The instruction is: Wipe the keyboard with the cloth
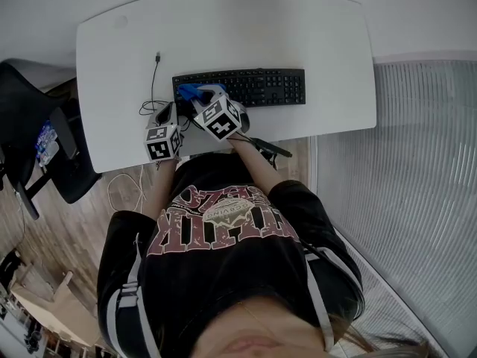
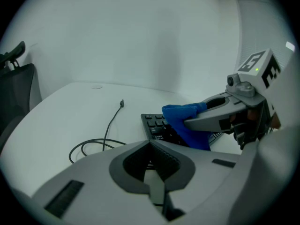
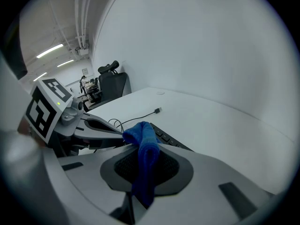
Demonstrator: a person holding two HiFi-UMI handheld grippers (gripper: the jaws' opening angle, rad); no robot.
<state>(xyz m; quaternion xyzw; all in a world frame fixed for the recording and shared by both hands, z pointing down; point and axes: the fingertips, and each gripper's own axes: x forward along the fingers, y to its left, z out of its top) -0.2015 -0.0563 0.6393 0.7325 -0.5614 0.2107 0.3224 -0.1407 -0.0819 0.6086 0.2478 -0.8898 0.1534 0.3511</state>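
White bench against a plain pale wall, wood floor to the left, a dark chair beside it. The keyboard lies across the middle of the bench, long side to the person.

Findings:
- Right gripper: jaws clamped on the blue cloth, which is bunched and hangs out in front of them. In the head view the cloth sits over the keyboard's left end; the left gripper view suggests it touches the keys there.
- Left gripper: jaws closed together with nothing between them, held just left of the right gripper, near the keyboard's left corner.
- A loose cable lies coiled on the bench left of the keyboard, its plug end free.

Assessment: the wipe appears to be at its start, at the left end.

Recommendation: hold the clamp firm, lower so that the cloth, not the jaws, bears on the keys, and draw it along the rows toward the right end with light pressure. The keyboard may slide; the left gripper is well placed to steady its near left corner. Stay clear of the cable.

Count: one keyboard, one cloth, one cable, one chair, two grippers
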